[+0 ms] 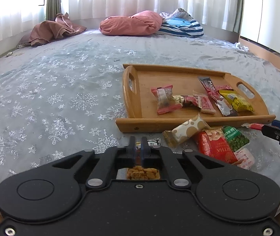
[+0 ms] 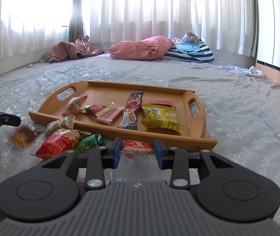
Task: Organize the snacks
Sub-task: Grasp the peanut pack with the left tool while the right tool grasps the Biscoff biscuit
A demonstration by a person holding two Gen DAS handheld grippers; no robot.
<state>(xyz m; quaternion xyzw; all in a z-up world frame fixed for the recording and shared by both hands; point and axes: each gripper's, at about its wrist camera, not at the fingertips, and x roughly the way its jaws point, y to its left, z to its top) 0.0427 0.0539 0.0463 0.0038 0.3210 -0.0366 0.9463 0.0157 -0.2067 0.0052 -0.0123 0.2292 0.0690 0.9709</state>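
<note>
Both tongs have a snack in their grip, so the step in hand looks like the carry from the bed to the wooden tray [image 2: 197, 137].

The left tongs [image 1: 138, 144] are pressed together on a packet of nuts [image 1: 143, 174], which shows through the gap just behind the fingers, with its printed end poking out past the tips (in the right wrist view the same packet [image 2: 23, 135] is a blurred orange shape below the left tongs' tip).

The right tongs [image 2: 138, 150] are clamped on a red biscuit packet [image 2: 137, 145], its two ends meeting the blue pads.

The tray lies just ahead of both tongs, already holding several packets, among them a yellow one [image 2: 160, 118] toward the right handle.

Beside the left tongs, to their right and short of the tray's near rim, three packets remain on the bed: a cream-and-gold bar [image 1: 187, 130], a red bag [image 1: 215, 147] and a green pea bag [image 1: 236, 139].

The next move probably calls for lifting each packet over the near rim, then releasing it on bare wood. The left half of the tray has the most room.
</note>
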